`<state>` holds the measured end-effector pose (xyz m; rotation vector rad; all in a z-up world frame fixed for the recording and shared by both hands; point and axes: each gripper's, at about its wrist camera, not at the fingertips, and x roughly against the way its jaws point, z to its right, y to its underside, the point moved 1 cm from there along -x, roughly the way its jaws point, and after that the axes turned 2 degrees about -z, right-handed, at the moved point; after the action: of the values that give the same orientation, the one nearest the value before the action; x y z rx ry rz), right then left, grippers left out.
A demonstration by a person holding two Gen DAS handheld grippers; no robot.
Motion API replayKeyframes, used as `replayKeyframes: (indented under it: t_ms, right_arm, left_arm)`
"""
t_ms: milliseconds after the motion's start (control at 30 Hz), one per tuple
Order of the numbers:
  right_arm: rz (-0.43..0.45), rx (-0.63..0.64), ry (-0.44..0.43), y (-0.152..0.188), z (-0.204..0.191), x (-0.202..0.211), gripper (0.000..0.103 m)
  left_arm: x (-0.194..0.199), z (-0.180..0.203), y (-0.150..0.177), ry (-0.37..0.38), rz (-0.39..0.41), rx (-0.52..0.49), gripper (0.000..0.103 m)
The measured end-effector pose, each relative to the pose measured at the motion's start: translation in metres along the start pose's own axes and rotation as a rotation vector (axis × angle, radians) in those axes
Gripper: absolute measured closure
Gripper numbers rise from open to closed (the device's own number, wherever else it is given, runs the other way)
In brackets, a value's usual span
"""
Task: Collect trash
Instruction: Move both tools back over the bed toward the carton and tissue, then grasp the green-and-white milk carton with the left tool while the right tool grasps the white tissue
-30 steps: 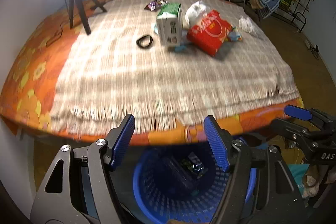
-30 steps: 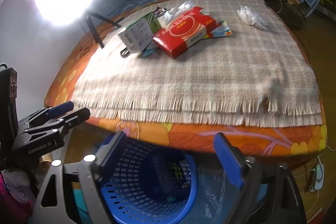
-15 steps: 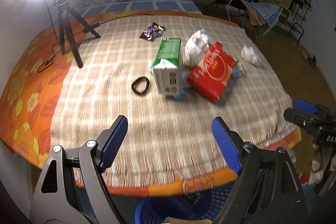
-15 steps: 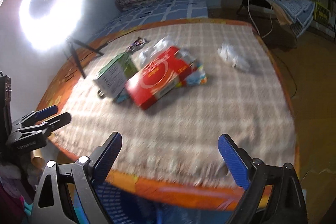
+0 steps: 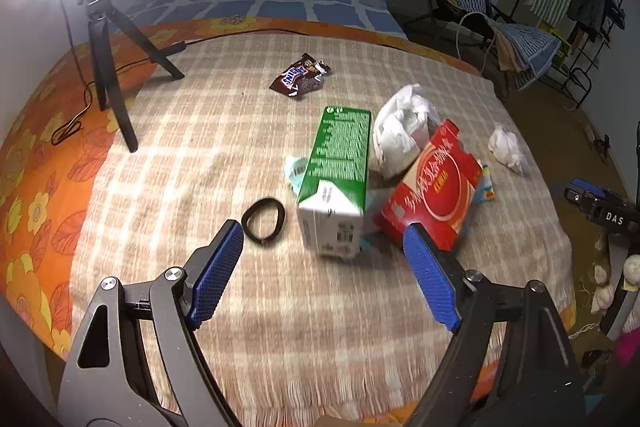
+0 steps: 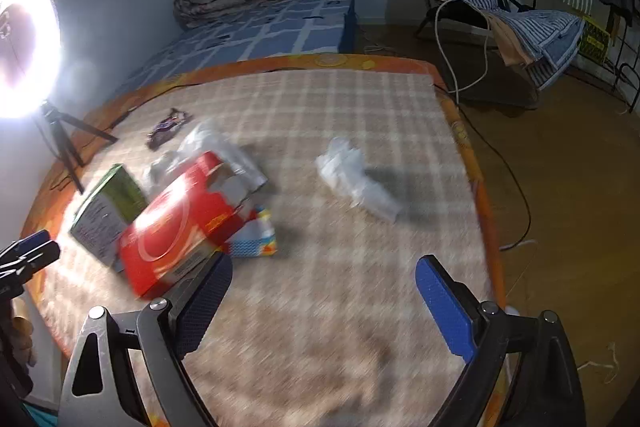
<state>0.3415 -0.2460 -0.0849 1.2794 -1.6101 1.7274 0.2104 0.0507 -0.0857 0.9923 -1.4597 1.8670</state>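
Spread over a beige checked blanket: red flat carton, green-and-white milk carton, crumpled white bag, crumpled white tissue, dark candy wrapper. Ahead of both tools. Left gripper and right gripper spread wide, clamping nothing.

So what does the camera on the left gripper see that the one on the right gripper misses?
Only the left wrist view shows the black elastic hair band lying on the checked beige blanket beside the green and white carton, and a pale blue tag peeking from behind it.

Only the right wrist view shows the bare wooden floor with a white cable looping across it.

Both show the carton, the red cardboard box, the dark chocolate bar wrapper, the crumpled white tissue and the black tripod.
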Motion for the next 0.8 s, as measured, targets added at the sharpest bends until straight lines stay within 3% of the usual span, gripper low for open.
replayKeyframes:
  t_ms: [267,533,600,733,800]
  right_arm:
    - [-0.013,0.072,0.09,-0.026,0.009,-0.042,0.009]
    - [-0.027,0.059,0.085,-0.038,0.011,-0.076,0.01]
    - [-0.04,0.06,0.087,-0.039,0.01,-0.082,0.019]
    - [-0.059,0.069,0.101,-0.039,0.008,-0.091,0.03]
    - [-0.071,0.076,0.095,-0.039,0.006,-0.093,0.048]
  left_arm:
    - [-0.024,0.003,-0.008,-0.011,-0.017,-0.007,0.018]
    - [-0.041,-0.003,-0.017,-0.012,-0.023,0.015,0.018]
    - [-0.044,-0.003,-0.017,-0.008,-0.025,0.012,0.02]
    - [-0.048,-0.003,-0.019,-0.006,-0.032,0.01,0.038]
    - [-0.048,-0.003,-0.02,0.0,-0.034,0.012,0.047]
